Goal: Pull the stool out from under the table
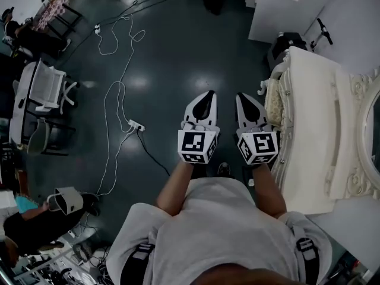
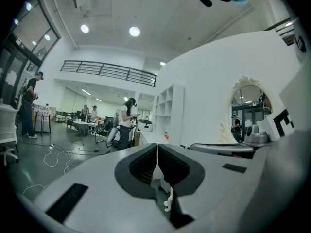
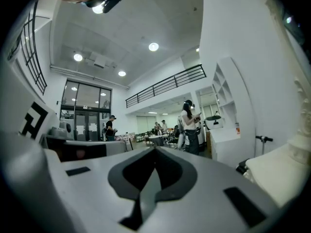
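A white carved dressing table [image 1: 314, 129] with an oval mirror [image 1: 371, 135] stands at the right of the head view. At its left edge a cream padded stool [image 1: 272, 103] shows, partly tucked under the tabletop. My left gripper [image 1: 207, 95] and right gripper [image 1: 243, 98] are held side by side over the dark floor, just left of the stool and not touching it. Both are shut with nothing between their pads. The left gripper [image 2: 157, 147] looks out level at the room and the mirror [image 2: 248, 110]. In its own view the right gripper [image 3: 155, 152] has the cream table edge [image 3: 282, 171] at its right.
White cables and a power strip [image 1: 135, 125] lie on the floor ahead to the left. White chairs [image 1: 50, 88] and a seated person [image 1: 29, 224] are at the far left. A white cabinet [image 1: 279, 10] and a black scooter [image 1: 286, 45] stand beyond the table. People [image 3: 188, 125] stand further off.
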The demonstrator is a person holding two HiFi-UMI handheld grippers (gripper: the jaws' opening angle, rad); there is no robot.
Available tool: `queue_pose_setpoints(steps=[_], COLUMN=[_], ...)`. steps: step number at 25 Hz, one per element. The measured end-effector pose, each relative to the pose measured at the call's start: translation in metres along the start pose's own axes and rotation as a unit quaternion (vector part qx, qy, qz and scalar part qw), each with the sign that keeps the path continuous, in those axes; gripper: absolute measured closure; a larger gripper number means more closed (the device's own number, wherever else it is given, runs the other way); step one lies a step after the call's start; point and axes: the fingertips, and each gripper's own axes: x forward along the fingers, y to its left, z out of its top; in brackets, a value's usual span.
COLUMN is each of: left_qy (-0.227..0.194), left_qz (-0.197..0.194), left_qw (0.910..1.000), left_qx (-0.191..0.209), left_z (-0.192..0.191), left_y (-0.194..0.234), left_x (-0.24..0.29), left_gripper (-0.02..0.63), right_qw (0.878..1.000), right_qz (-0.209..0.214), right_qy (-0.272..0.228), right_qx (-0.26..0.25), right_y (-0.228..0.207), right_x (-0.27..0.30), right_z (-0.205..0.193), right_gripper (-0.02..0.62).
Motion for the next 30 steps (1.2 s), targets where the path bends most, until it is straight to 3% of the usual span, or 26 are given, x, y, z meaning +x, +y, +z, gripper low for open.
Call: queue_pose_setpoints(steps=[9, 17, 19, 23, 30], left_qy=[0.001, 0.018, 0.030, 0.061, 0.105], left_qz=[-0.061, -0.140, -0.168, -0.255, -0.341], left_qw=[0.9981, 0.9899, 0.9851, 0.9647, 0.9344], left_qx=[0.001, -0.011, -0.020, -0.027, 0.001], left_z=[0.042, 0.052, 0.046, 0.025, -0.014], left_y=[0.118, 0.183, 0.176, 0.123, 0.038], left_x=[0.082, 0.138, 0.155, 0.187, 0.242], left_gripper=[0.595, 0.595, 0.595, 0.595, 0.595], right_qw=[0.998, 0.987, 0.982, 0.963, 0.937], right_qz=[-0.056, -0.153, -0.186, -0.259, -0.331], right_qy=[-0.008, 0.001, 0.014, 0.034, 0.052], right_qx=[0.028, 0.043, 0.044, 0.063, 0.100], right_y=[0.012, 0.013, 0.000, -0.041, -0.124], right_x=[0.139, 0.200, 0.197, 0.172, 0.130], right_z=[0.021, 0.025, 0.018, 0.002, -0.035], right_gripper=[0.580, 0.581, 0.580, 0.580, 0.581])
